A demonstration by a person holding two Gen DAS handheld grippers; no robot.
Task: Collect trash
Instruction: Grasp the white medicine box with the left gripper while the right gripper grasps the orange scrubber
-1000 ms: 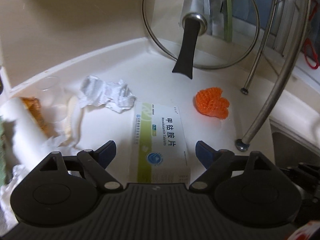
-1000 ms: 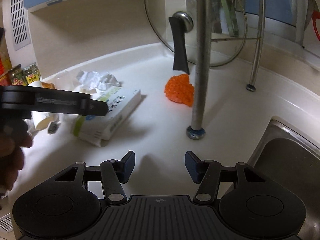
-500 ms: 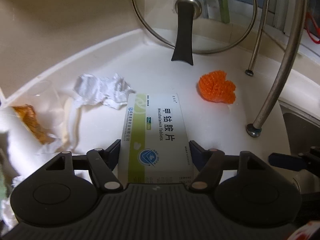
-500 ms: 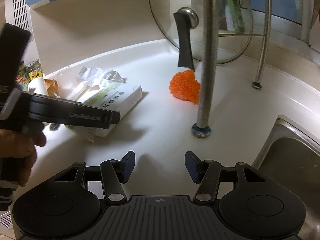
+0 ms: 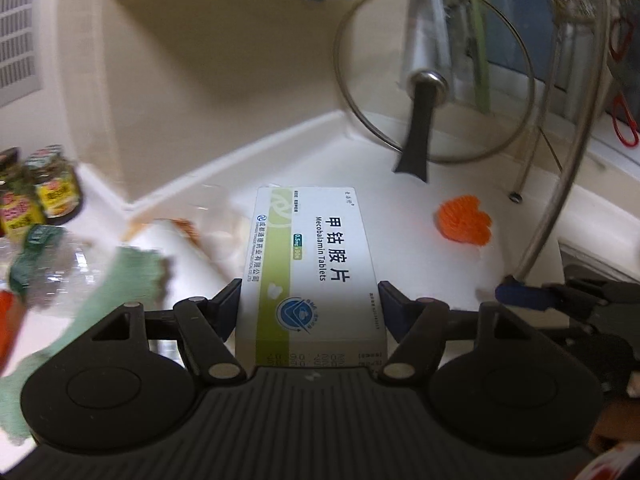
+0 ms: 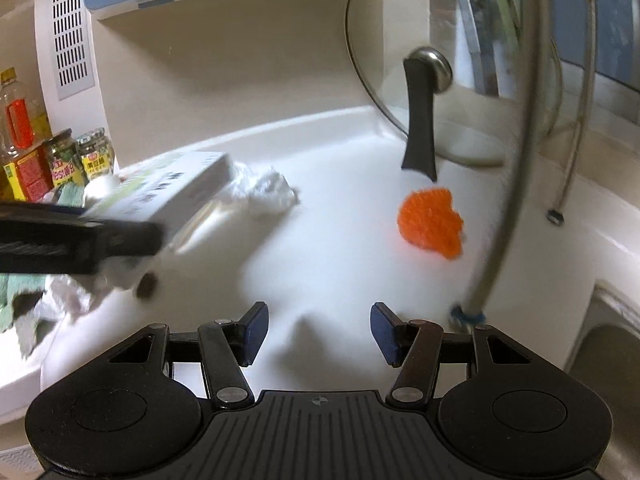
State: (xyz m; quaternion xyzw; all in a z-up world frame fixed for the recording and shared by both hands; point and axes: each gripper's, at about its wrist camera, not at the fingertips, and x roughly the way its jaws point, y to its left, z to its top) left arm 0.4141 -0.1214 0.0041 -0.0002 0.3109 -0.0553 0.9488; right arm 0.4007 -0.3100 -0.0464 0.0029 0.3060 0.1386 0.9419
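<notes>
The left gripper [image 5: 309,304] pinches the white-and-green Mecobalamin tablet box [image 5: 316,264] across its width, one of its fingers [image 5: 230,304] flat against each long side, so the carton sticks out straight ahead toward 12 o'clock and cannot twist. In the right wrist view the same box [image 6: 176,192] appears tilted and raised off the white table [image 6: 340,264], held out at 9 o'clock, which suggests it is being carried away as one piece of trash. The right gripper [image 6: 316,334] hovers low over bare table with its fingers spread and nothing between them, seemingly kept free for the next pickup. A crumpled white paper [image 6: 266,192] lies on the table at about 11 o'clock of that gripper, just beyond the lifted box, and looks like the next likely piece to gather. An orange scrubber [image 6: 432,222] sits at 1 o'clock, near the foot of a metal rack leg [image 6: 508,200]; a glass pot lid [image 6: 424,80] leans upright against the back corner. Sauce jars [image 6: 76,156] stand at the far left.
</notes>
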